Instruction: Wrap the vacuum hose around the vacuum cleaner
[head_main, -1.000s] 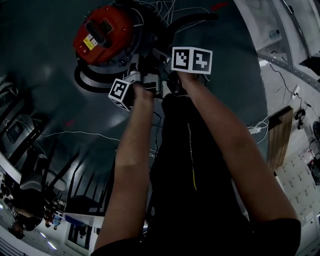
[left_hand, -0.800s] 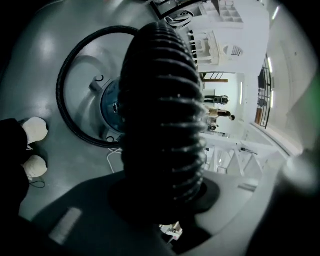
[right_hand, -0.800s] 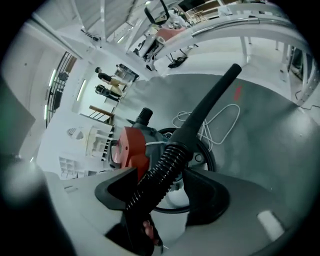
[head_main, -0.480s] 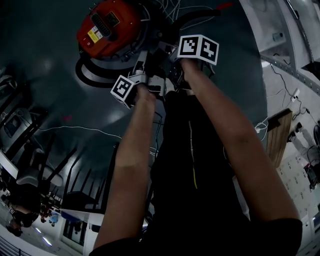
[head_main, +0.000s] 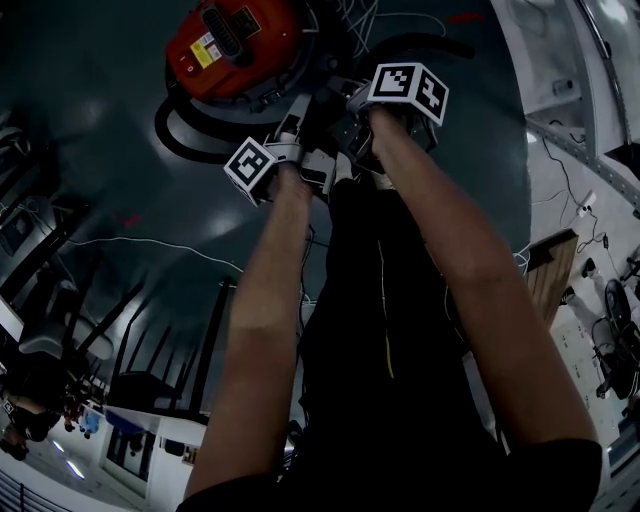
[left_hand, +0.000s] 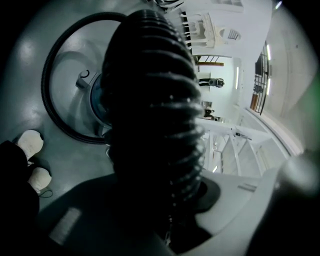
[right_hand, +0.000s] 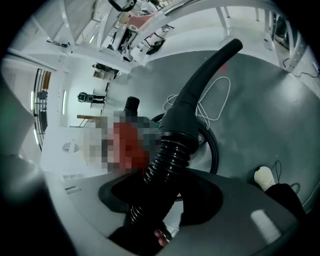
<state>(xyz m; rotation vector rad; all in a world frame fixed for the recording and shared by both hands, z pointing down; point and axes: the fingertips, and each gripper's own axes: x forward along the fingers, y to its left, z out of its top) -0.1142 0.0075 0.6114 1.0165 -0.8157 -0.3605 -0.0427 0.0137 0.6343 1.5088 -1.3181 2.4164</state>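
vacuum hose (left_hand: 150, 100) clenched in left gripper (left_hand: 161, 197), right gripper (right_hand: 159, 196) jaws just closing around it, not yet gripping

Ribbed glossy plastic hose (left_hand: 150, 100), smooth floor (head_main: 100, 120)

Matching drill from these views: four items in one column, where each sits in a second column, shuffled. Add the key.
Things:
1. black ribbed vacuum hose
2. red round vacuum cleaner
3. thin white cable
4. black curved rigid nozzle

Places:
A. in a loose loop on the grey floor, behind the nozzle
B. fixed on the hose's end, pointing away in the right gripper view
C. standing on the floor at the top of the head view
D. partly curved round the cleaner's base

Pairs: 1-D, 2-C, 3-A, 4-B
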